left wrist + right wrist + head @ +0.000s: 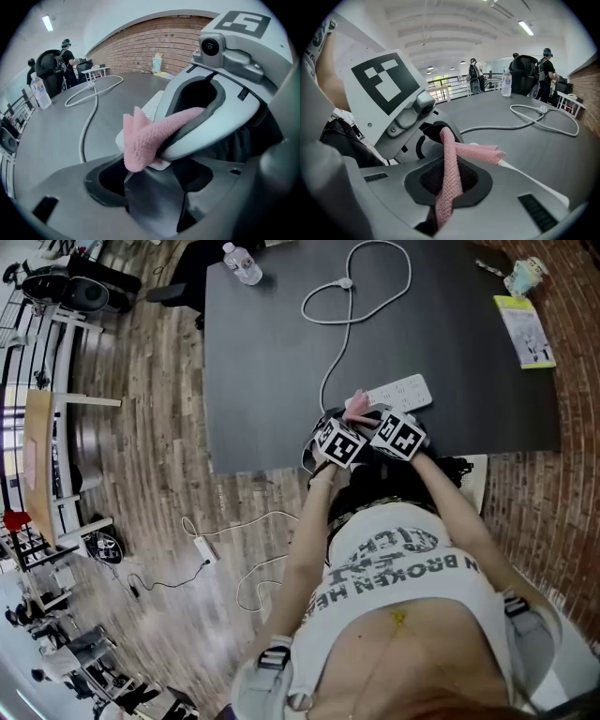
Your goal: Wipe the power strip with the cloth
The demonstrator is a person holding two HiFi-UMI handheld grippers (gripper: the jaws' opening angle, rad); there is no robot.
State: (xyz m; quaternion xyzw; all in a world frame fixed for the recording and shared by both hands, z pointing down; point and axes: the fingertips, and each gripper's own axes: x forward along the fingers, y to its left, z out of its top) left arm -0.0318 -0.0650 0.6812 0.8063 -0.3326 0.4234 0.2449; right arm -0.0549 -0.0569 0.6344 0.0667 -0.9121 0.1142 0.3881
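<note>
Right gripper jaws closed on pink cloth, which runs up out of them toward left gripper. Left jaws look shut on the cloth's lower tip. Both grippers touching/crowded together at the near edge of the table, black-and-white square marker cubes on top. Person's shirt reads "BROKEN"; other print unreadable. White power strip lies flat just beyond the grippers, under the cloth's far end, its cord looping away. Far side: water bottle, yellow-green leaflet, cup. Dark grey tabletop, wood-plank floor, brick wall.
</note>
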